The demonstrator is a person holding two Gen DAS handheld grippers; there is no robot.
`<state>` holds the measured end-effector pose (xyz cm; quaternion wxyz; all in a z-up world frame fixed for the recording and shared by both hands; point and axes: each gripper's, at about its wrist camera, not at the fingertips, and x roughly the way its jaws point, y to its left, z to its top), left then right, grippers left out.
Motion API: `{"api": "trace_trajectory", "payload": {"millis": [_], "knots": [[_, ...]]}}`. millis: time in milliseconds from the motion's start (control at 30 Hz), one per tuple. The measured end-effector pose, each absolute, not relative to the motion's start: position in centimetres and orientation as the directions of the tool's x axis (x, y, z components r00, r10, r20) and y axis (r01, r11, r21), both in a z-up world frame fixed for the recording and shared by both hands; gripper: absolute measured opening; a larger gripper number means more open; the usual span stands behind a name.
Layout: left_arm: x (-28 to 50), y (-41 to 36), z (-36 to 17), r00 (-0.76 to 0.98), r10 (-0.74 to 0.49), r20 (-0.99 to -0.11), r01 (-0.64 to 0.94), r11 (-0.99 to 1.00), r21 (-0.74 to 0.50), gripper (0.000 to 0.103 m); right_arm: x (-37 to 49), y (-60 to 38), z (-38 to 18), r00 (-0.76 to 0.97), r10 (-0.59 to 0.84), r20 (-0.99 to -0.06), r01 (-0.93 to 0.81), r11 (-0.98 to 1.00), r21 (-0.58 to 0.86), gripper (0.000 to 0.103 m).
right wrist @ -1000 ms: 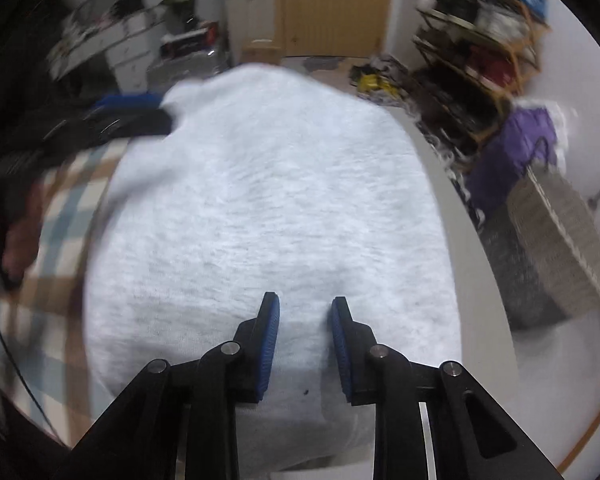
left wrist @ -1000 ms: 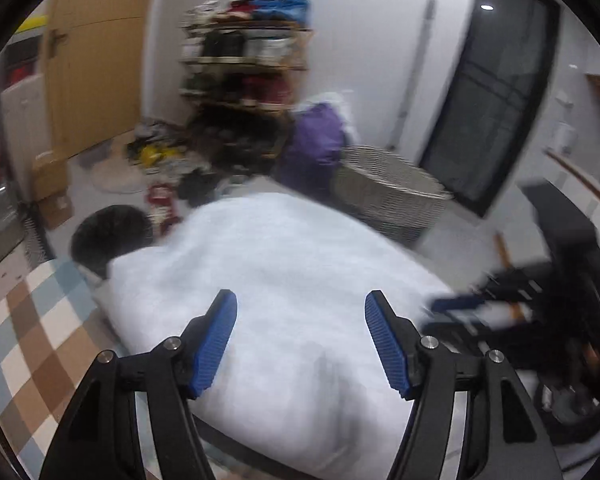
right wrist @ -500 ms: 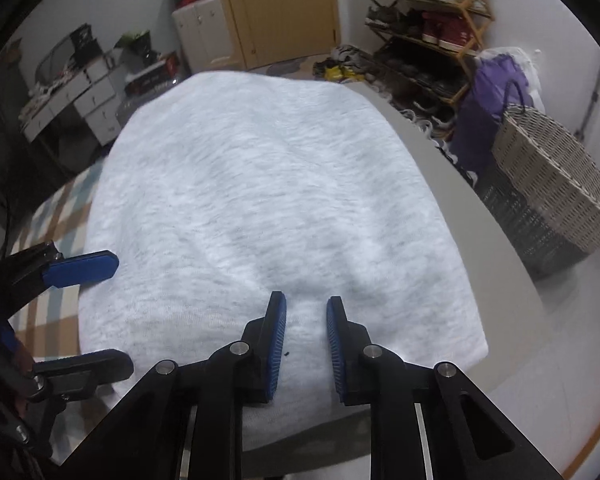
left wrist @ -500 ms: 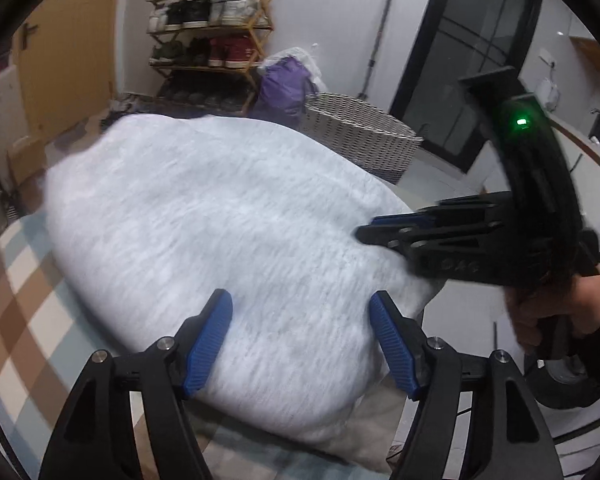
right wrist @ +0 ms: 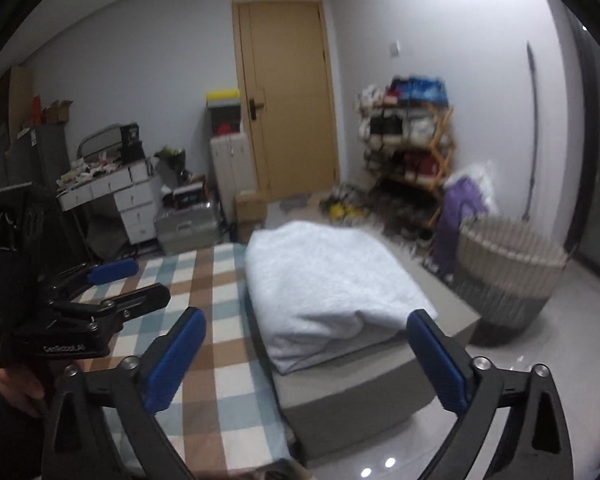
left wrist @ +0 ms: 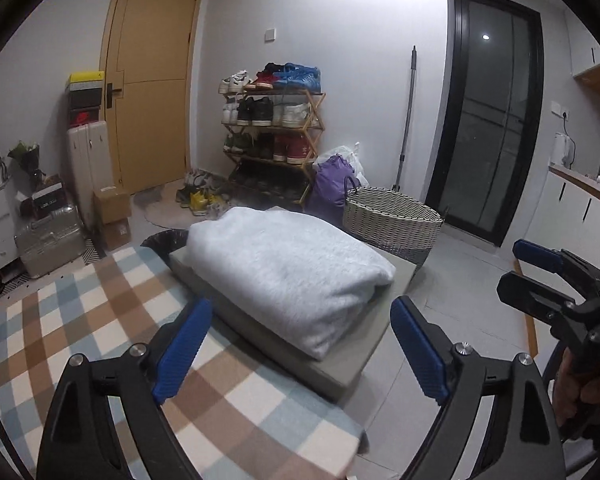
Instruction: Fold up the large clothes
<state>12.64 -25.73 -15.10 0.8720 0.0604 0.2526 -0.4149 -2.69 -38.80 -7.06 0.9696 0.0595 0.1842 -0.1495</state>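
The pale grey garment [left wrist: 288,276] lies folded into a thick bundle on a low grey platform [left wrist: 340,372], which stands beside a checked blanket [left wrist: 112,320] on the floor. Its rounded fold faces the cameras, and nothing touches it.

Both tools sit well clear of it. The left gripper [left wrist: 300,350] is spreading its fingers [left wrist: 182,350] with only air between them, and the right gripper [right wrist: 306,358] is doing the same, its fingers [right wrist: 438,360] framing the bundle from a distance.

The step in hand looks like letting go and backing off after the last fold. To do it well, draw both tools straight away from the cloth, so that no finger snags a loose layer and drags the fold open. The near corner in the right view shows a slack, puckered edge [right wrist: 352,340]; if neatness matters, that is the place to press flat. A woven basket [left wrist: 392,224] stands near the platform's far side, and I cannot tell whether the bundle belongs there.
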Motion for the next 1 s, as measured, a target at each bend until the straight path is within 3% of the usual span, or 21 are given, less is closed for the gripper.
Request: {"api": "trace_trajectory", "payload": {"millis": [100,167,400,733,1000], "knots": [[11.1,-24.6,-14.9,0.525,-0.709,-0.472,0.757,0.642,-0.122,0.089,-4.9,-36.9,-7.6,0.887,-0.320,-0.332,0.351,0.936,0.037,0.103],[10.1,-24.0,-15.0,0.541,-0.713,-0.447,0.759,0.642,-0.105,0.102,-6.0,-35.6,-8.1,0.877,-0.348,-0.331,0.383,0.923,0.045,0.103],[8.9,-22.7,-15.0,0.601,-0.710,-0.368,0.738,0.669,-0.087,0.102,-8.1,-35.3,-9.7,0.869,-0.392,-0.302,0.439,0.892,0.104,0.103],[8.1,-24.0,-16.4,0.614,-0.703,-0.358,0.743,0.668,-0.038,0.102,-9.7,-35.8,-9.2,0.870,-0.418,-0.261,0.460,0.878,0.129,0.103],[6.8,-24.6,-17.6,0.582,-0.712,-0.392,0.763,0.645,-0.039,0.102,-9.5,-36.2,-10.1,0.867,-0.411,-0.282,0.460,0.877,0.135,0.103]]}}
